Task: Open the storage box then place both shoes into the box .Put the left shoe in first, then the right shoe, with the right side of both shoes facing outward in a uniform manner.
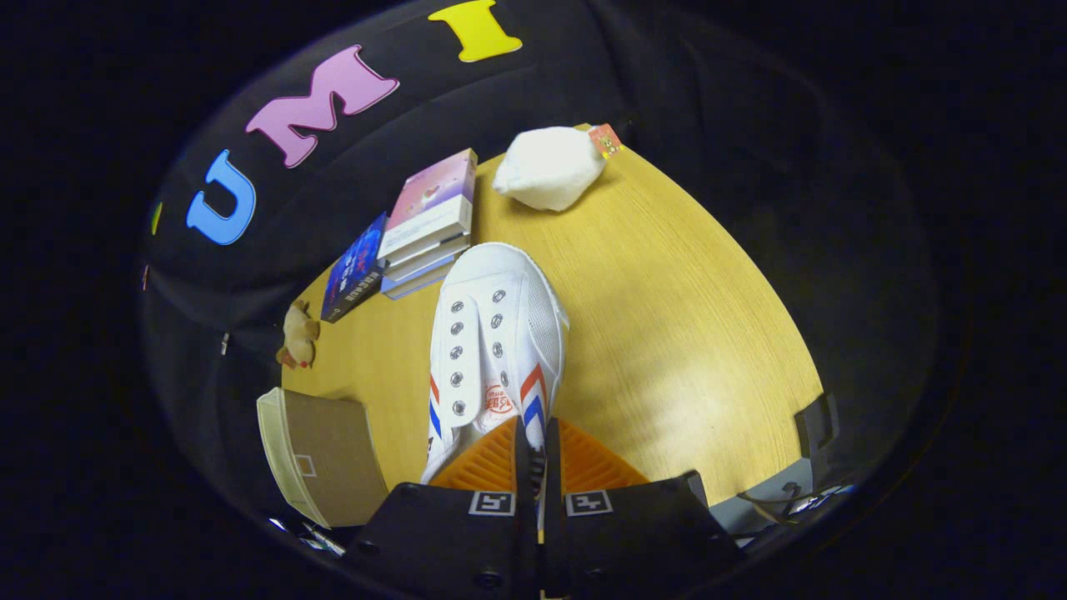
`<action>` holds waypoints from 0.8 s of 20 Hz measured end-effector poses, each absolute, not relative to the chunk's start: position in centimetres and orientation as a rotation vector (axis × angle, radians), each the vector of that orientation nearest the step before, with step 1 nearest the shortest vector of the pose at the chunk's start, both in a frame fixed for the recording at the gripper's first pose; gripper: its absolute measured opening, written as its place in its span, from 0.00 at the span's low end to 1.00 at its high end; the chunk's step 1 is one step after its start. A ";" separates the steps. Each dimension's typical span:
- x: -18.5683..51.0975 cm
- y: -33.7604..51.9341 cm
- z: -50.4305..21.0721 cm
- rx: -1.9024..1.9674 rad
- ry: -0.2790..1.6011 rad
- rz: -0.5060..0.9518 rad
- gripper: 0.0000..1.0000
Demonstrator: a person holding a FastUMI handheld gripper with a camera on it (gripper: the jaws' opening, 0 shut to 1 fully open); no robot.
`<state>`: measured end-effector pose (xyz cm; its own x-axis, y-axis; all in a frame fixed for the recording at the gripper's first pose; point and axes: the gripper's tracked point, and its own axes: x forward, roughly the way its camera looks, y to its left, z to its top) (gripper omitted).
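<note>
One white shoe hangs from the tool, whose two fingers are clenched on the rim of its collar, pressing from both sides. The shoe's toe points away from the fingers, out over the wooden tabletop, and red and blue stripes mark its sides. Left of the fingers, at the tabletop's near corner, stands the box. Beyond the shoe lie stacked books and a white plush lump. A small toy sits by the far left edge.
</note>
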<state>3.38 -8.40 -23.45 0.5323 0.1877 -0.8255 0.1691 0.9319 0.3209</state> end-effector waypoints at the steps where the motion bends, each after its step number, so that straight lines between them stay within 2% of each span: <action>1: 2.9 -7.2 -21.9 0.381 1.000 0.021 0.07; 10: -0.9 9.4 -12.4 0.384 0.921 0.182 0.07; 16: -2.4 21.5 -12.2 0.419 0.957 0.315 0.07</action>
<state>-2.42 21.46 -12.16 0.5406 0.4377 -0.7184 -0.0751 0.8757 0.4770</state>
